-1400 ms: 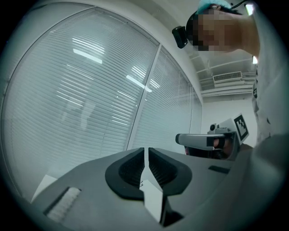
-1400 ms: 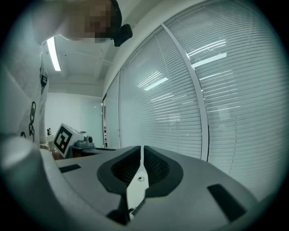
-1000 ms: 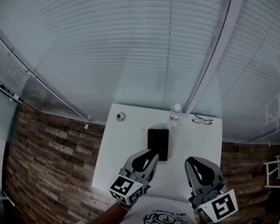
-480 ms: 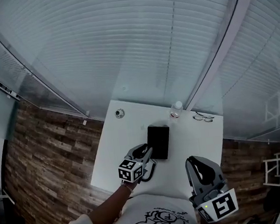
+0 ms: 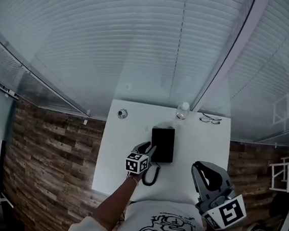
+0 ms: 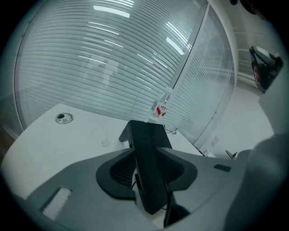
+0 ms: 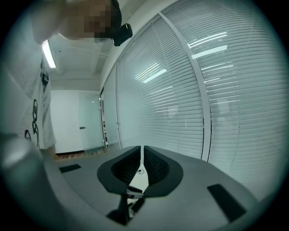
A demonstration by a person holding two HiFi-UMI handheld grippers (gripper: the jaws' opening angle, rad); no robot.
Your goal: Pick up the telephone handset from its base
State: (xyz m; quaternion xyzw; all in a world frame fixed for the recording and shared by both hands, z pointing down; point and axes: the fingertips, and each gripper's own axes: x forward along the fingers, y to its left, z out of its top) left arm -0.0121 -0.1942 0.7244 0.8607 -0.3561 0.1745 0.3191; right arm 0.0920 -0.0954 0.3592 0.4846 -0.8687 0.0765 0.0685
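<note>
- Evidently the left gripper sits low at the near left side of the black rectangular telephone base because the black plastic telephone handset lies there. The handset runs lengthwise straight down the gap between the jaws.
- Its jaws are opening, one on each long flank of the handset. I judge them released rather than clamped, spreading to take the bar's width before any squeeze.
- The handset appears to rest on its base, its far end against the phone's dark body, with the base near the middle of the white rectangular table. By that reading the lift itself is not yet done.
- The left gripper tilts downward along the handset's length. That probably lets the pads meet the two long sides across the narrow width, a steadier hold than pinching an end.
- A black coiled cord loops on the table just behind the left gripper, on the person's side. It ties the handset to the phone, so a gentle lift would likely keep the base from being dragged.
- The right gripper is held up close to the person's body, well apart from the phone. Its jaws are drawn together to a thin slit with nothing between them. It looks parked, since this job needs one hand.
- A clear plastic bottle with a red label and a pair of wire-framed glasses stand at the table's far edge beyond the base. They are out of the way of a reach from the near side.
</note>
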